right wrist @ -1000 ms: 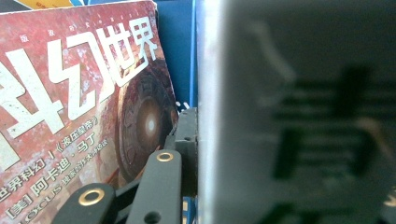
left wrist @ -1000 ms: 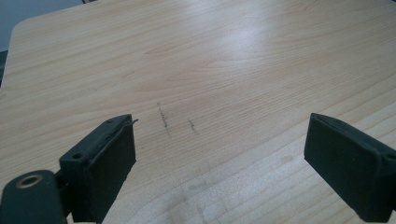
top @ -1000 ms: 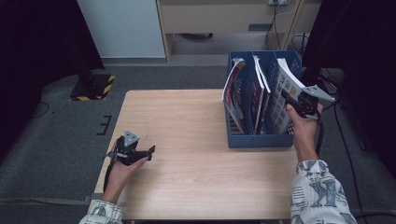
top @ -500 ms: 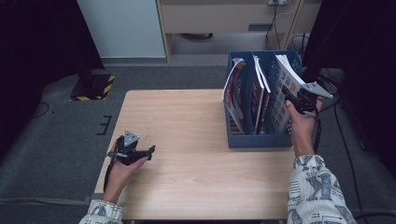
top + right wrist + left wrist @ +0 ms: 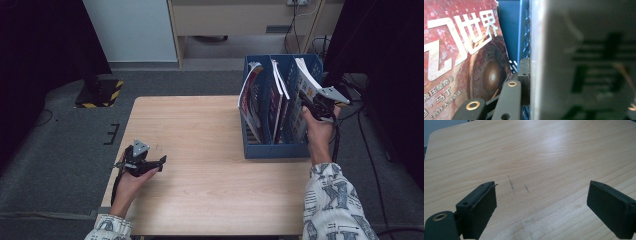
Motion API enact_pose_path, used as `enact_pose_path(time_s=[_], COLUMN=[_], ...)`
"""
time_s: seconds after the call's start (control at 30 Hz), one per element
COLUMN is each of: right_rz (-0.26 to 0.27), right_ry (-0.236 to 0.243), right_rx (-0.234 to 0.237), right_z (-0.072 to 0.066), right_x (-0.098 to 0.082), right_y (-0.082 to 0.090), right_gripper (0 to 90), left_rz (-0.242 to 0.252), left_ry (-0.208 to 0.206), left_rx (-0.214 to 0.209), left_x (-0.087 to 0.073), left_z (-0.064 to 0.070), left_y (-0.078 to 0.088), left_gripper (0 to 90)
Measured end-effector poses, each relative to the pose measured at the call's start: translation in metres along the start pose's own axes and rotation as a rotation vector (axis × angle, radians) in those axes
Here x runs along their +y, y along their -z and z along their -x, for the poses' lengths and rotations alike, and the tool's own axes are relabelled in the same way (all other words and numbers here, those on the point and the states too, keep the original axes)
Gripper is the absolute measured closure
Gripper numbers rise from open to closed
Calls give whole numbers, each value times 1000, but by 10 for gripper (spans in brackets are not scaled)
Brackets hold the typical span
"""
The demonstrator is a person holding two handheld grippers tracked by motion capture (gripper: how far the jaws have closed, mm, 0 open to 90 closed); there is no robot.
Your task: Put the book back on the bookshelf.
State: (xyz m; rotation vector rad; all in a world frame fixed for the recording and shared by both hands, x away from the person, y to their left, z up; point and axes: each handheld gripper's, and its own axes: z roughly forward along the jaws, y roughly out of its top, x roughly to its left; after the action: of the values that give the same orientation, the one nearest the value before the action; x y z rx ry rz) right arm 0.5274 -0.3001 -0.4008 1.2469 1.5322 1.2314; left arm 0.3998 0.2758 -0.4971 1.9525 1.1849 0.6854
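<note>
A blue file rack [image 5: 272,150] stands at the table's right side with several magazines upright in its slots. My right gripper [image 5: 311,102] is at the rack's right end, shut on the rightmost magazine [image 5: 306,80], a white one that leans to the right. In the right gripper view its left finger [image 5: 524,77] presses the white magazine [image 5: 586,62]; the other jaw is hidden behind the pages. A red-covered magazine [image 5: 461,50] stands to the left of it. My left gripper [image 5: 159,162] rests low over the table's front left, open [image 5: 541,202], nothing between its jaws.
The wooden table [image 5: 200,130] is bare between the left hand and the rack. Grey carpet surrounds it, with a pale cabinet [image 5: 130,30] and a wooden unit [image 5: 240,20] behind. Cables [image 5: 360,135] trail right of the table.
The right gripper, with the white magazine in it, has shifted slightly up and back at the rack's right end. The left hand has stayed put.
</note>
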Motion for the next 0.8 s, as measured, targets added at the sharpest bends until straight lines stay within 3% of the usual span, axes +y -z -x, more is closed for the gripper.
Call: enact_pose_path(time_s=[0.5, 0.8], right_rz=[-40, -41], right_ry=[85, 77], right_rx=[-18, -11], right_z=[-5, -7], right_x=[-7, -8], right_y=[7, 10], right_gripper=[727, 716], left_rz=[4, 5], left_ry=[-8, -11], left_rx=[2, 3], left_x=[1, 2], left_z=[3, 3], left_y=[1, 2], left_gripper=[87, 88])
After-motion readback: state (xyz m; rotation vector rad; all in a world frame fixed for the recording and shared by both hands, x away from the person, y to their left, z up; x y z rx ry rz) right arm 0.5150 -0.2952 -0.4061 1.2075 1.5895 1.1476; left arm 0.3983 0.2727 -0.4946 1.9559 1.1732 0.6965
